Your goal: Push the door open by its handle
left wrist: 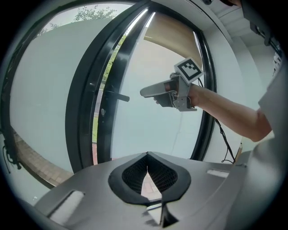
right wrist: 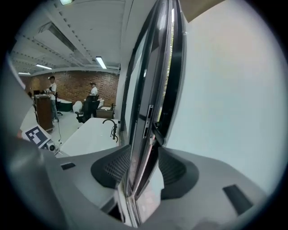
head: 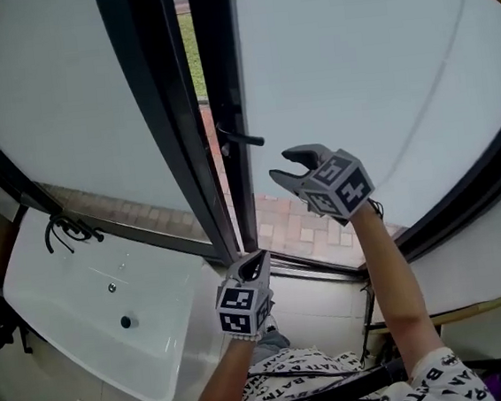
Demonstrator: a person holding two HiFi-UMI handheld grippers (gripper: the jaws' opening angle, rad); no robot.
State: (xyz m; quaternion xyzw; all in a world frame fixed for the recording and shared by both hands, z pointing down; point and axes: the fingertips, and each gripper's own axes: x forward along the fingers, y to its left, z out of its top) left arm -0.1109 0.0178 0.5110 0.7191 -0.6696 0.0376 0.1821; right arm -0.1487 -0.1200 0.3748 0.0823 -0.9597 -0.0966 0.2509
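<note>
Right gripper just short of the door handle; door ajar by a slit.

I hold the right gripper (head: 293, 169) with its fingers spread and nothing between them. The handle (head: 240, 137) sits near its 10 o'clock on the door (head: 219, 74). The left gripper (head: 255, 264) hangs at 6 o'clock, fingers pressed together, empty. My worry is that the lever is thin, so a spread finger could slide off it into the slit or thump the glass. The sink (head: 28, 290) at 8 o'clock holds nothing I can see bar its drain (head: 126, 322).
</note>
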